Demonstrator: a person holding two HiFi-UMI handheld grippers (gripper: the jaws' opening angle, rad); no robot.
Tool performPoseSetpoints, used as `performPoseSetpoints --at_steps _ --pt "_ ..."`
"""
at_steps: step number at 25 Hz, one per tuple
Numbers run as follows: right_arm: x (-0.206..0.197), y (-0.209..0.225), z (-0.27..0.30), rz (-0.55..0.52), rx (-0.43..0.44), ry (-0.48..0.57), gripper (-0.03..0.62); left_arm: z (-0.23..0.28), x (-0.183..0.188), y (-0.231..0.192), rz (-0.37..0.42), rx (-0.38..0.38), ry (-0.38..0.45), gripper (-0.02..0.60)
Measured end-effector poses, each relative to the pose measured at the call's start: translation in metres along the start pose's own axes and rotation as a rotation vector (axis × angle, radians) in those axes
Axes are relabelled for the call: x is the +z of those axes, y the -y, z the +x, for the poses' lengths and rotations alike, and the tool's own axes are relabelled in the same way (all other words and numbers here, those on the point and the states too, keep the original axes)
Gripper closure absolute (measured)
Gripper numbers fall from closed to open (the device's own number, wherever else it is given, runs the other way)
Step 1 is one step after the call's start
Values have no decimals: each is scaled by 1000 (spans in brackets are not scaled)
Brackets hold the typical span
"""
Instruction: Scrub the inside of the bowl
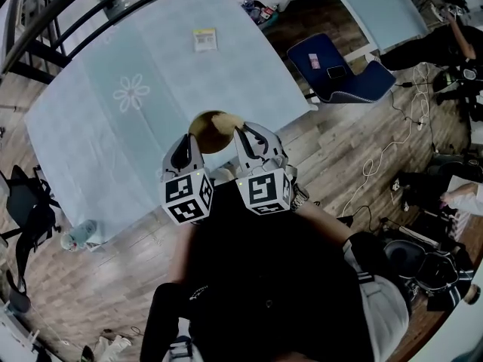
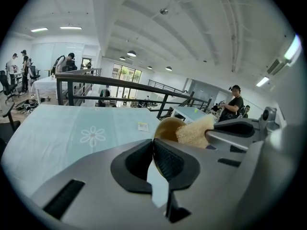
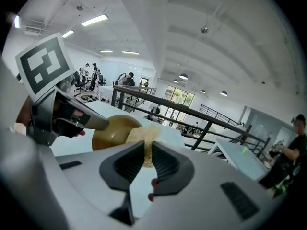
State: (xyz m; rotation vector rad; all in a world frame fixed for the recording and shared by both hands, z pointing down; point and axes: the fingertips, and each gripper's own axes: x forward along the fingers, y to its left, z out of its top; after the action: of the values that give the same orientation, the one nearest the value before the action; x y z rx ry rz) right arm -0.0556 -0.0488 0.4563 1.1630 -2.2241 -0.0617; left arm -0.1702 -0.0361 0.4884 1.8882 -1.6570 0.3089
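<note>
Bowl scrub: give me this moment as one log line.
left gripper: shut on bowl rim | right gripper: shut on sponge | sponge at bowl's mouth | bowl held up near table edge

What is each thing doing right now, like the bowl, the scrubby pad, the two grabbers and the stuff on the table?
bowl: off the table, tipped on its side, held by its rim.
scrub pad: pinched at one end, the other end at the bowl's mouth.
left gripper: shut on the bowl's rim.
right gripper: shut on the scrub pad.
tablecloth: spread flat over the table.
card: lying flat on the tablecloth.
</note>
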Motion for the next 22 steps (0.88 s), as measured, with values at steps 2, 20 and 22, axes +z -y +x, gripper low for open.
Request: performPoseSetpoints --at_steps 2,20,22 --pt "-2 5 1 7 -10 -5 540 6 -3 1 -3 -8 -14 558" --pt "-24 50 15 101 -63 -87 540 94 -79 -46 -214 71 -258 558" --pt "-29 55 17 116 -57 -106 539 106 -87 -51 -237 89 -281 558"
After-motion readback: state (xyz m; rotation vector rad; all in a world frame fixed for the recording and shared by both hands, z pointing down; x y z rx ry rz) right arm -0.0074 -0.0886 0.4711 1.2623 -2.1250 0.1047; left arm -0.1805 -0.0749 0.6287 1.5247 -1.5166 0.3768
